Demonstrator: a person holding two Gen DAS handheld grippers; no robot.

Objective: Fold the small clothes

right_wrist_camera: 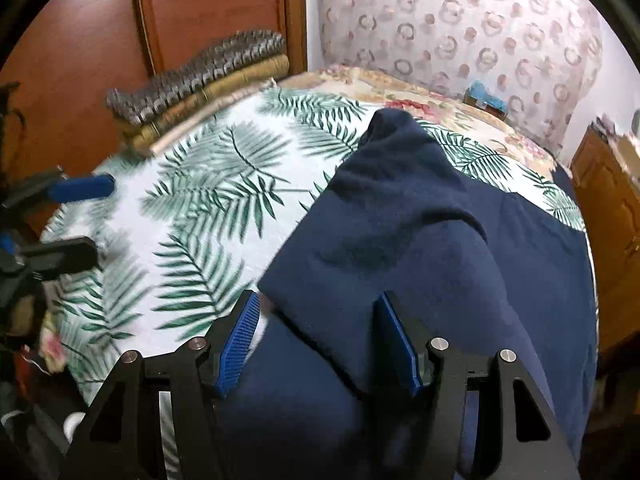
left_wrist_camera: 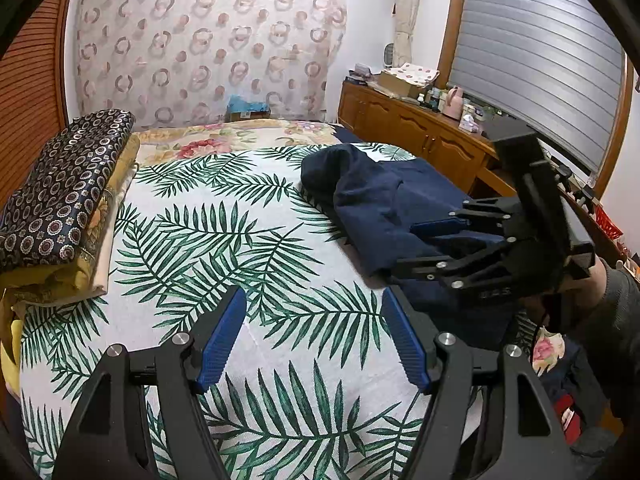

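A dark navy garment [left_wrist_camera: 384, 200] lies rumpled on the palm-leaf bedsheet [left_wrist_camera: 224, 248] at the right of the bed. In the right wrist view it fills the lower right [right_wrist_camera: 420, 240], with a fold raised to a peak. My left gripper [left_wrist_camera: 314, 316] is open and empty over bare sheet, left of the garment. My right gripper [right_wrist_camera: 316, 312] is open, its blue pads on either side of the garment's near edge, jaws apart. It also shows in the left wrist view [left_wrist_camera: 416, 246] over the garment. The left gripper shows at the left edge of the right wrist view [right_wrist_camera: 96, 216].
A stack of folded patterned fabrics [left_wrist_camera: 60, 200] sits at the bed's left edge by a wooden wardrobe [right_wrist_camera: 200, 8]. A wooden sideboard [left_wrist_camera: 420, 136] with clutter runs along the right, under a shuttered window [left_wrist_camera: 532, 52]. A curtain [left_wrist_camera: 208, 40] hangs behind the bed.
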